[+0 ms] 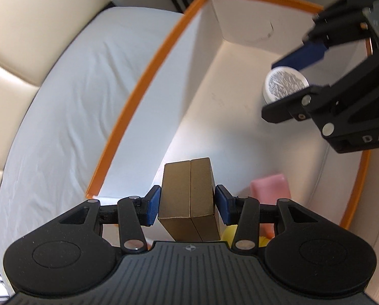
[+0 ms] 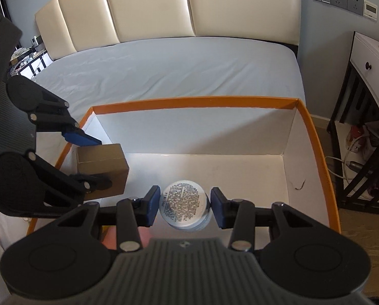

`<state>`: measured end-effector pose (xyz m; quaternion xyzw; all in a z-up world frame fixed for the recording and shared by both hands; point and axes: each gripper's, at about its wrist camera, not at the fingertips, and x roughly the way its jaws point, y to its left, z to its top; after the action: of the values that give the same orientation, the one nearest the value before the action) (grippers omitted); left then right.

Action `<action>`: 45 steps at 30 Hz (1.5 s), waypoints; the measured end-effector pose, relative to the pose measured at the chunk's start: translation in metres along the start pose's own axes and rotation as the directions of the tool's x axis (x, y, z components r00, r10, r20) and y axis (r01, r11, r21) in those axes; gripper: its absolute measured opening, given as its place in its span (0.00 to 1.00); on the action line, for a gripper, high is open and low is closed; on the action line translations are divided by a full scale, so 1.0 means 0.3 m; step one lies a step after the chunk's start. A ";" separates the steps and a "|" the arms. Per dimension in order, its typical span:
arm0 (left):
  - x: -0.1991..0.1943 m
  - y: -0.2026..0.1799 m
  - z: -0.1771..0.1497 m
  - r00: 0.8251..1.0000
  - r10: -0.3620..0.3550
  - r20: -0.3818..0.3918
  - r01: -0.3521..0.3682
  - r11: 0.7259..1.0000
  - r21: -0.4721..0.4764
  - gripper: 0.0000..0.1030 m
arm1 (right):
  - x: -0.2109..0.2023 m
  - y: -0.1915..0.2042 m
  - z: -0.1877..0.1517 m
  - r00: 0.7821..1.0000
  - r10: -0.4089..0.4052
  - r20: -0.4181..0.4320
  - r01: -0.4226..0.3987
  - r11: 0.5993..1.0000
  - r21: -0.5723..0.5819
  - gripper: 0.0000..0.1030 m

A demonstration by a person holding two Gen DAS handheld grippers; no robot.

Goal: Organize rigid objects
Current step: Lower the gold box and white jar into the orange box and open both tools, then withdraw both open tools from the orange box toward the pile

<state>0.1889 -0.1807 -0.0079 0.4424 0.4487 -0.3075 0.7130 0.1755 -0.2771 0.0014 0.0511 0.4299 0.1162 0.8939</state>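
My left gripper is shut on a brown cardboard box, held inside the left end of a large orange-rimmed white box. My right gripper is shut on a round white jar with small printed text on its flat face, held above the floor of the orange-rimmed box. In the right wrist view the left gripper and the cardboard box show at the left. In the left wrist view the right gripper and the jar show at upper right.
A pink object and a yellow object lie in the box under the left gripper. The box sits on a bed with a white sheet and cream headboard. A white nightstand and a dark frame stand to the right.
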 end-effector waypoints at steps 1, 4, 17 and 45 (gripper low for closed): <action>0.011 0.006 0.004 1.000 -0.009 -0.008 0.009 1.000 0.000 0.51 | 0.006 0.002 0.002 1.000 0.003 -0.002 -0.003 1.000 -0.002 0.42; 0.039 0.012 0.004 1.000 -0.025 -0.014 0.024 1.000 -0.010 0.51 | 0.022 0.004 -0.006 1.000 0.003 -0.010 -0.003 1.000 -0.002 0.42; 0.073 0.027 -0.048 0.998 -0.055 -0.035 0.056 0.998 0.026 0.59 | 0.032 0.036 -0.020 0.999 -0.014 -0.042 0.013 1.000 -0.023 0.42; -0.201 0.205 -0.381 0.931 0.125 0.343 0.148 0.729 -0.668 0.54 | 0.261 0.128 0.078 0.973 0.112 -0.204 -0.072 0.978 0.196 0.42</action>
<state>0.1735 -0.0488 0.0454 0.0812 0.3923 -0.2016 0.8938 0.2349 -0.2198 -0.0359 0.1419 0.5297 0.1216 0.8273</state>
